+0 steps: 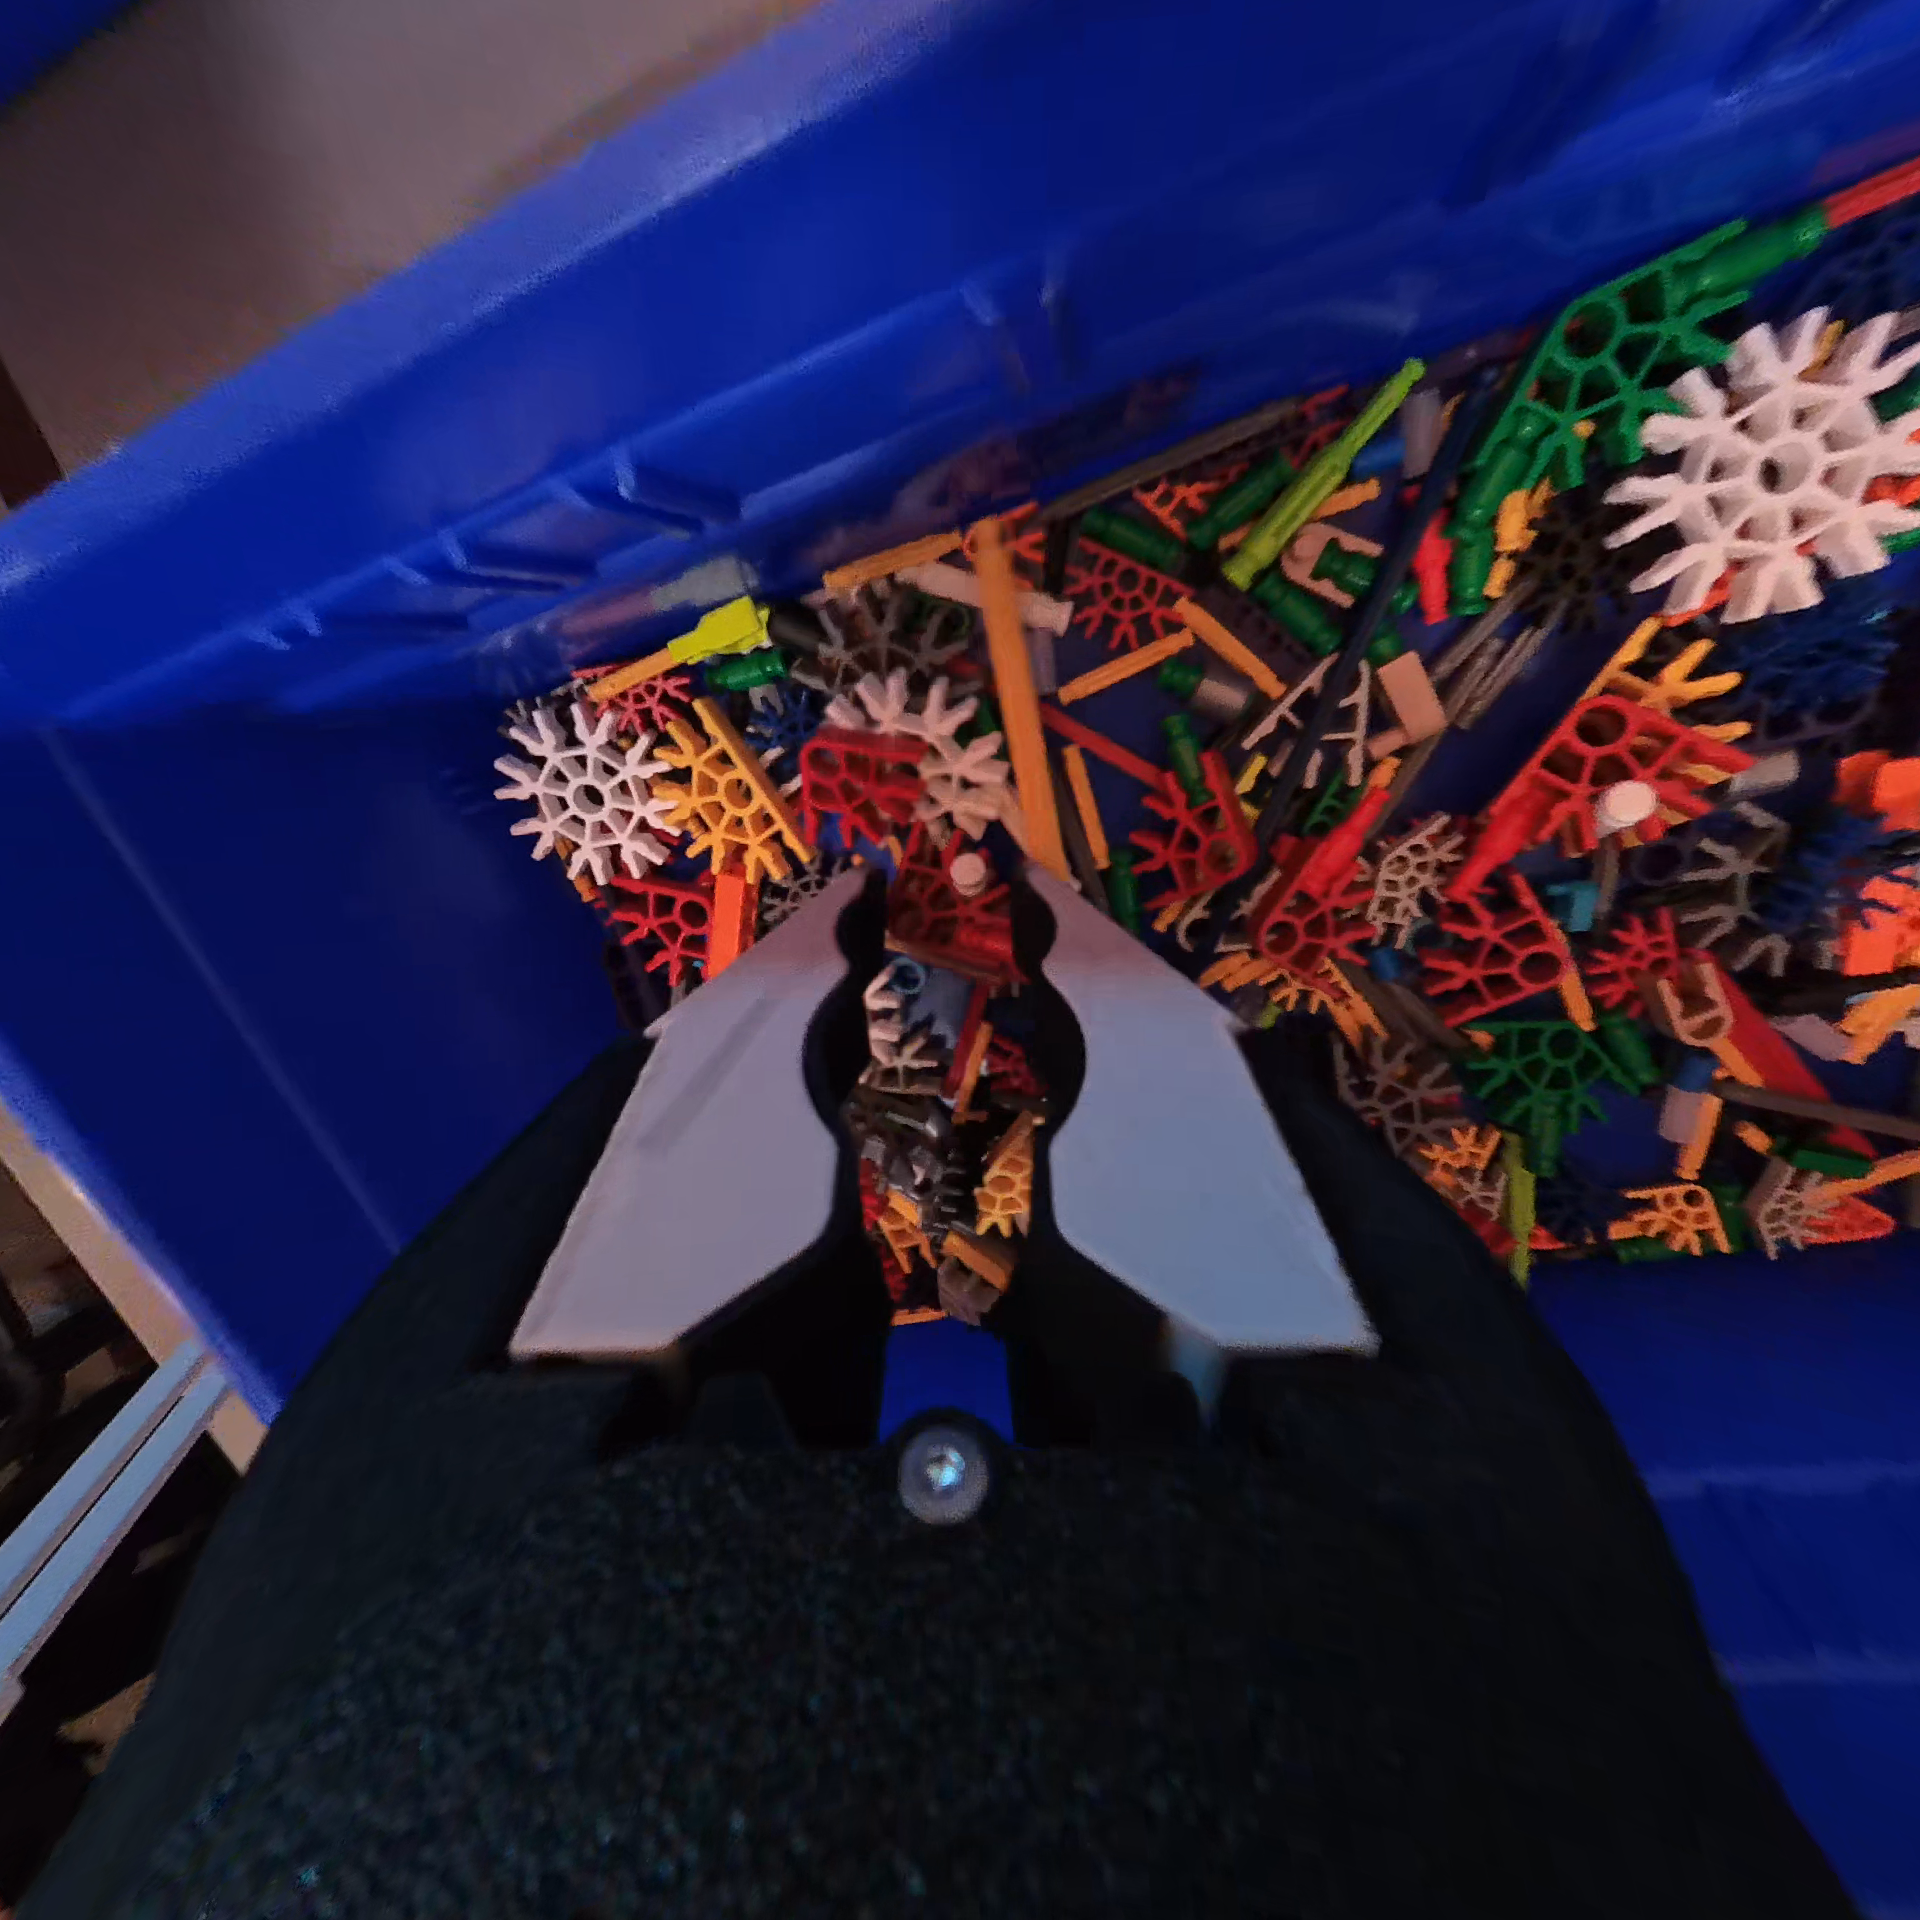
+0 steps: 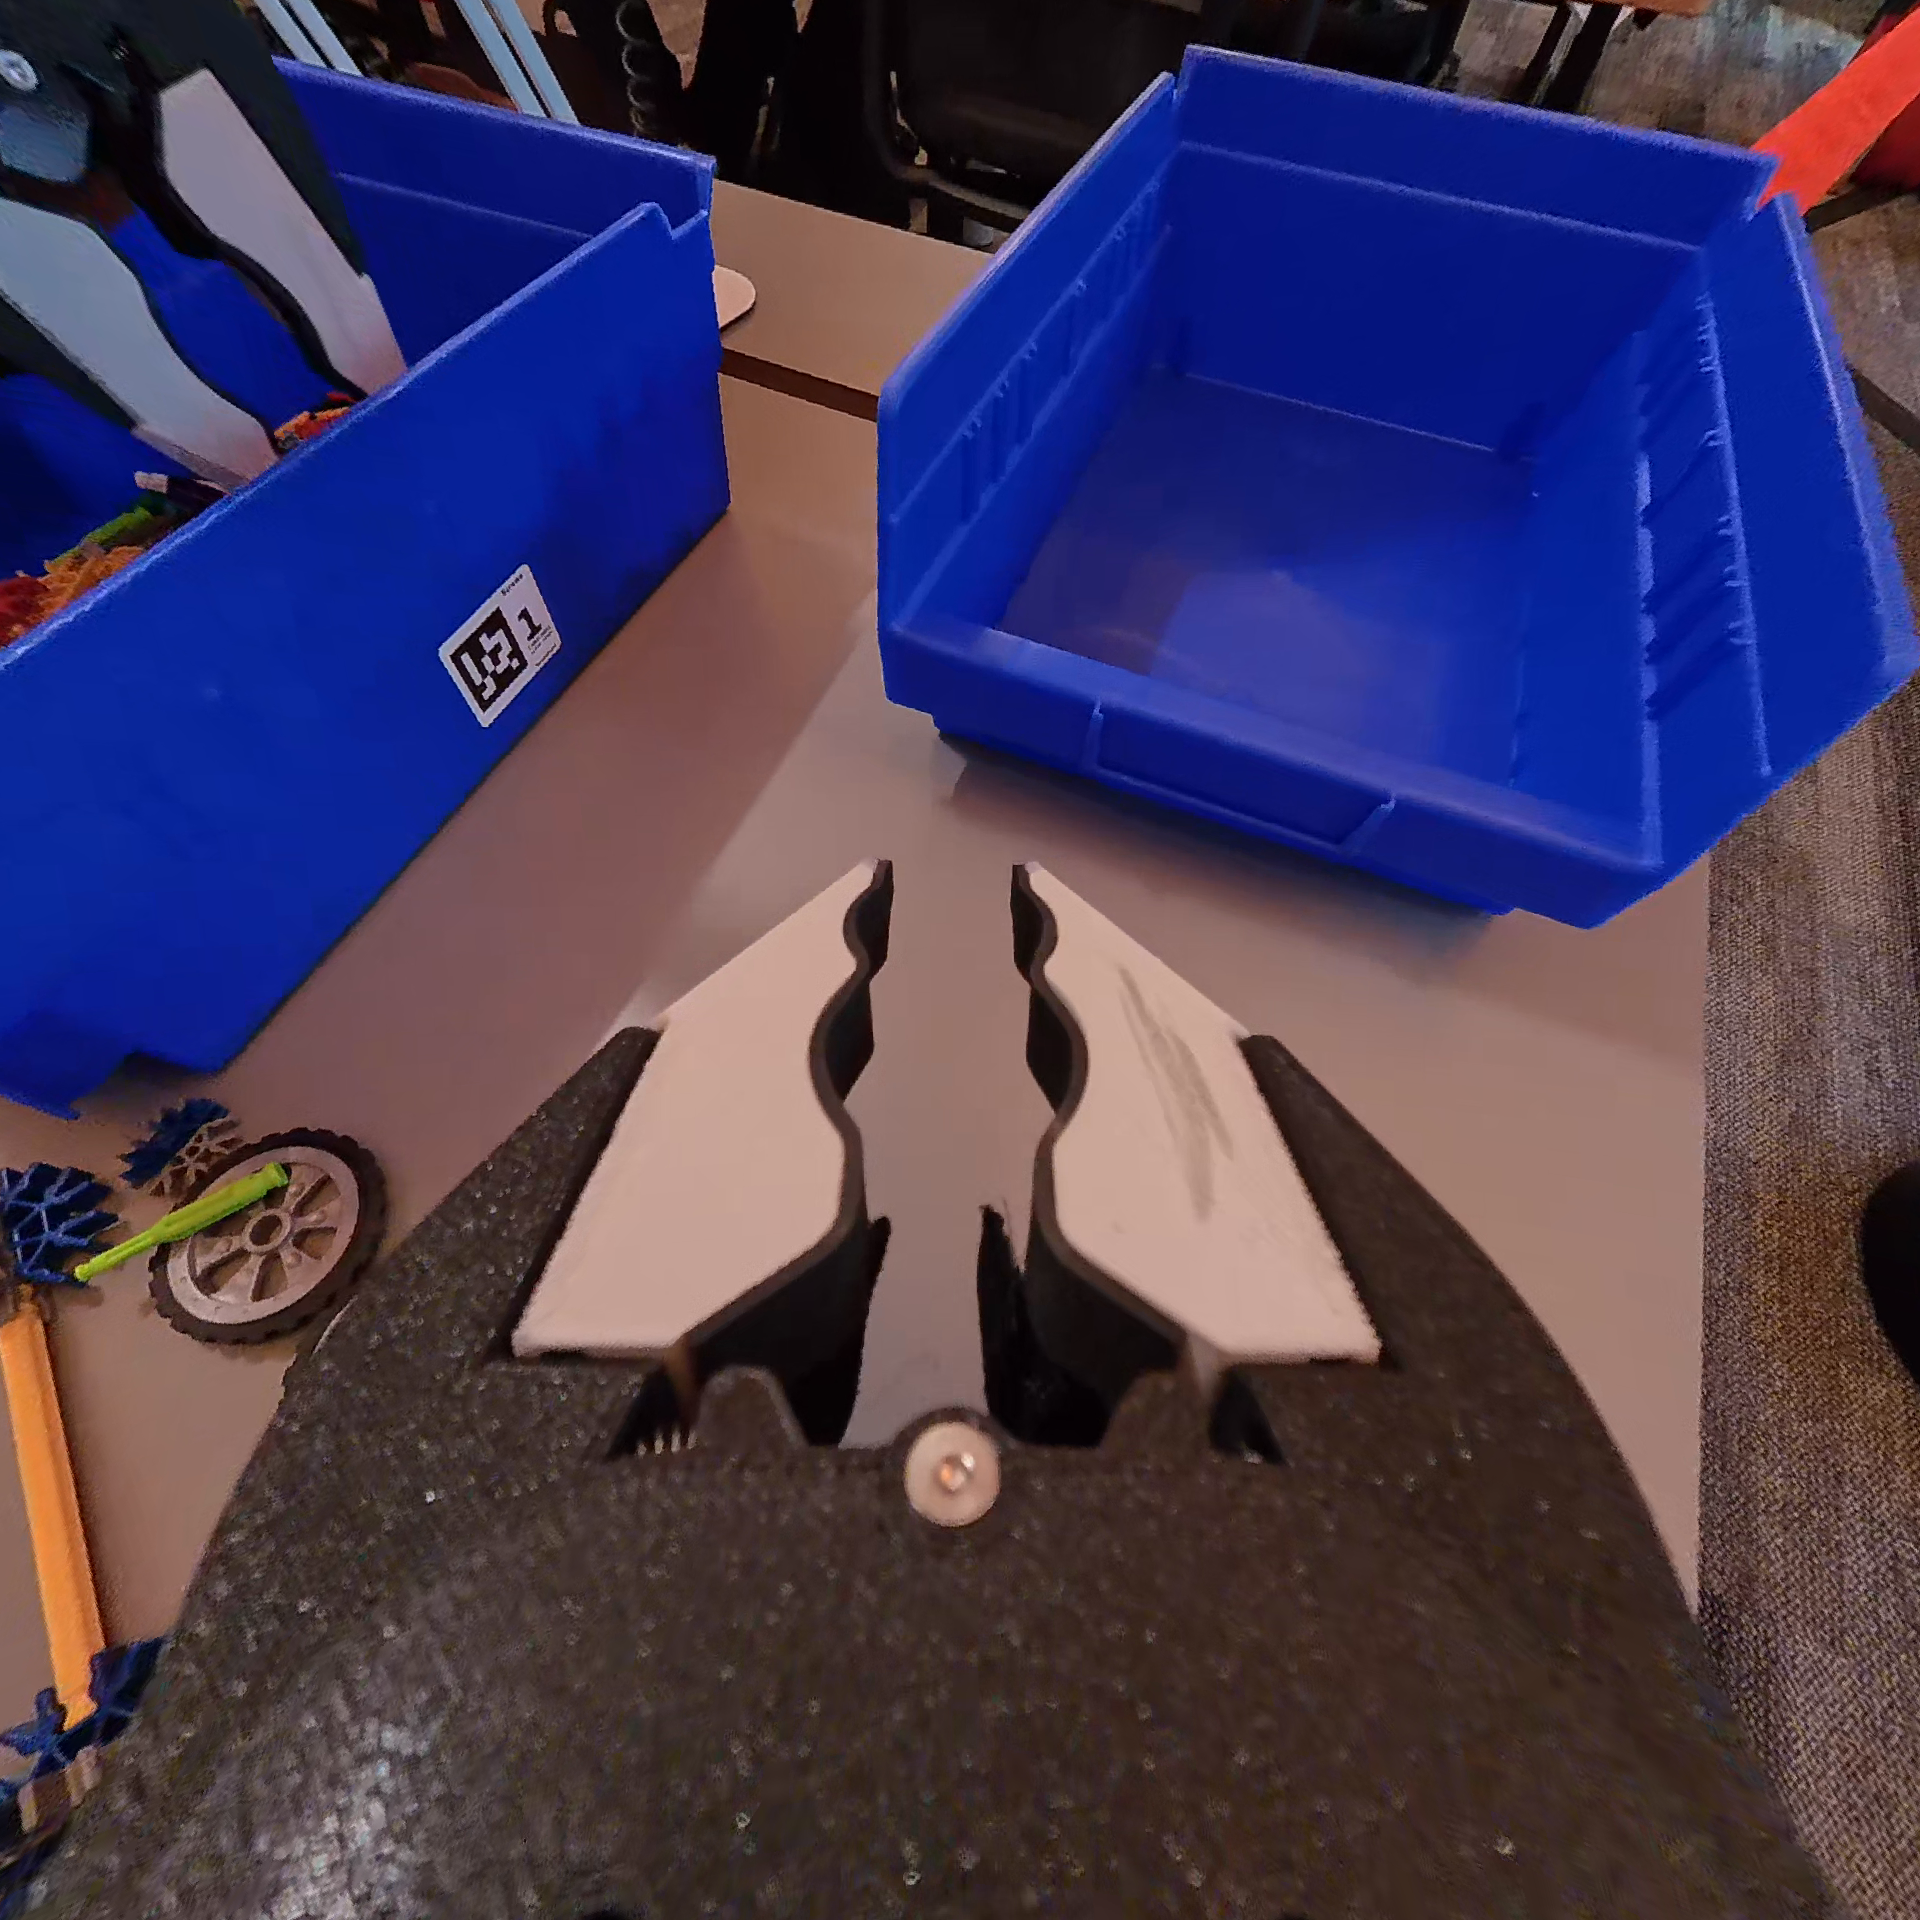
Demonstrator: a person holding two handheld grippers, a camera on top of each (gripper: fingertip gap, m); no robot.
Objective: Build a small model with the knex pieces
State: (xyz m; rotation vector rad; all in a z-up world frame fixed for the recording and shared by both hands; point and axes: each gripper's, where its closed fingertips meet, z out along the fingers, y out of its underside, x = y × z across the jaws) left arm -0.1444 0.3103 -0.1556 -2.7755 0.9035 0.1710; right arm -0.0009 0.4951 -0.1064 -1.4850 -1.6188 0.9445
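Note:
My left gripper [image 1: 951,883] is open and reaches down into a blue bin [image 1: 727,312] over a pile of coloured construction-toy pieces [image 1: 1351,779]. Its tips stand on either side of a red connector [image 1: 935,920] with a white rod end; I cannot tell whether they touch it. The right wrist view shows this gripper [image 2: 301,428] dipping into the left bin [image 2: 312,675]. My right gripper [image 2: 951,883] is open and empty, above the grey table [image 2: 790,727] between the left bin and an empty blue bin [image 2: 1195,769].
A toy wheel [image 2: 265,1242], a green rod [image 2: 182,1231], blue connectors [image 2: 52,1210] and a yellow rod [image 2: 47,1496] lie on the table at the lower left. A square marker sticker [image 2: 499,644] is on the left bin's wall. Grey carpet [image 2: 1818,1039] lies beyond the table's right edge. Across from one pair of fingers to the other is roughly 25 cm. The right tips stand about 15 cm off the green rod [image 2: 182,1231].

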